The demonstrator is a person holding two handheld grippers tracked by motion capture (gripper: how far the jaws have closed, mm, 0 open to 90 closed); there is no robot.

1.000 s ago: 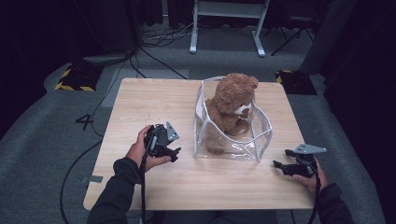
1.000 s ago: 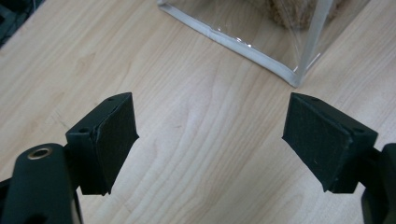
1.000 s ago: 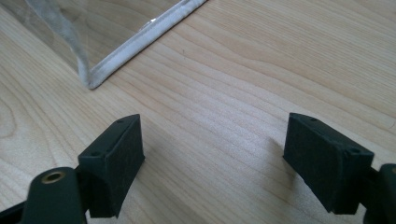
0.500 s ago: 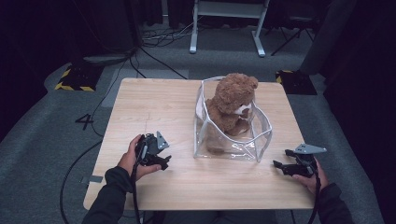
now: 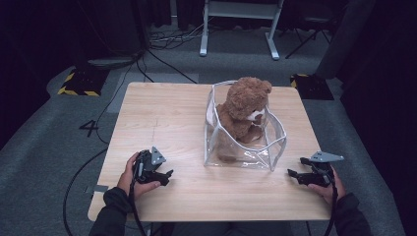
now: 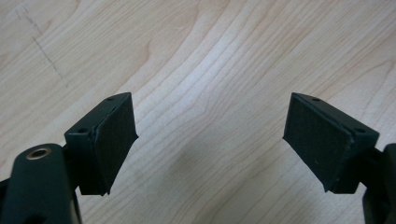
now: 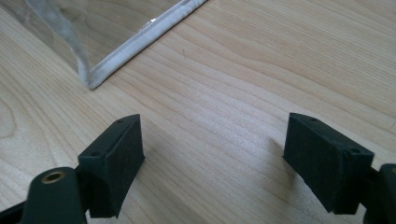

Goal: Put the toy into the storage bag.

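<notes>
Grippers: two, one per hand, both near the table's front edge.
Left gripper (image 5: 166, 176): about 7 o'clock on the table, jaws apart with nothing between them — bare wood under the pads in the left gripper view (image 6: 210, 140); well apart from the bag.
Right gripper (image 5: 295, 169): about 4 o'clock, by the right edge, jaws apart and holding nothing; in the right gripper view (image 7: 212, 154) the bag's bottom corner lies ahead at 11 o'clock, apart from the pads.
Hands: two, each wrapped round a gripper body, dark sleeves coming in from the bottom.
Cables: one trailing off each gripper toward the person.
Clear bag (image 5: 240, 152): one, transparent plastic with white piping, standing open-topped just right of table centre, between the two grippers and a little beyond them.
Teddy bear (image 5: 244, 105): one, brown plush, sitting upright inside the clear bag, head above the rim.
Table (image 5: 162, 113): one, light wood grain, squarish top, faint pencil-like mark on the left half.
Floor: grey carpet, a white "4" marked at 9 o'clock off the table.
Room, far: dark — black cables on the floor at 11 o'clock, two yellow-and-black striped blocks, one white metal frame at 12 o'clock.
</notes>
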